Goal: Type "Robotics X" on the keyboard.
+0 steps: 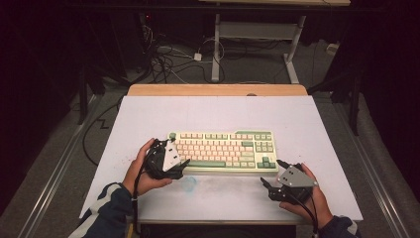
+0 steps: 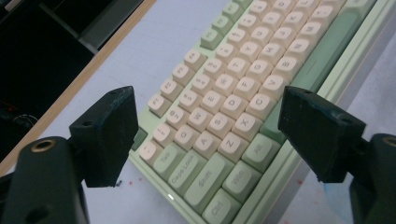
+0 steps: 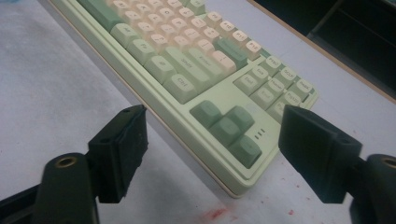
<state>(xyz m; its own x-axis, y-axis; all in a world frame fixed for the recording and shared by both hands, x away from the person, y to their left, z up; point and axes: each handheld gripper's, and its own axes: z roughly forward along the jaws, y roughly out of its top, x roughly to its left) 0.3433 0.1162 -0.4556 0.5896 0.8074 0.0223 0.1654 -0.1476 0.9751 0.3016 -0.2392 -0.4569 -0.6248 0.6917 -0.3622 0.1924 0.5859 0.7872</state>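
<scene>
Presently on the desk [image 1: 148, 114], white-topped with a wooden far edge: one keyboard [image 1: 223, 151], pale green case, cream letter keys, green modifier keys, lying flat between the two grippers. Left gripper [image 1: 178, 167]: held in the person's left hand [image 1: 141, 171], sitting at the keyboard's left end, jaws spread wide and holding nothing. In the left gripper view the left gripper [image 2: 205, 135] straddles that corner of the keyboard [image 2: 233, 93]; the Ctrl, Shift and Caps Lock keys lie just ahead between the jaws, one jaw hanging off the keyboard's outer edge above the desk [image 2: 154, 42], the other over the front rail near the space bar; whether either pad touches the case cannot be told. Right gripper [image 1: 271, 174]: held in the person's right hand [image 1: 309, 198], resting just off the keyboard's near right corner, jaws wide apart and empty. In the right gripper view the right gripper [image 3: 212, 140] faces that corner of the keyboard [image 3: 187, 70], the arrow-key cluster [image 3: 229, 128] directly ahead between the jaws, pads apart from the case. Small red flecks [image 3: 215, 213] mark the desk [image 3: 51, 93] just below the right gripper.
</scene>
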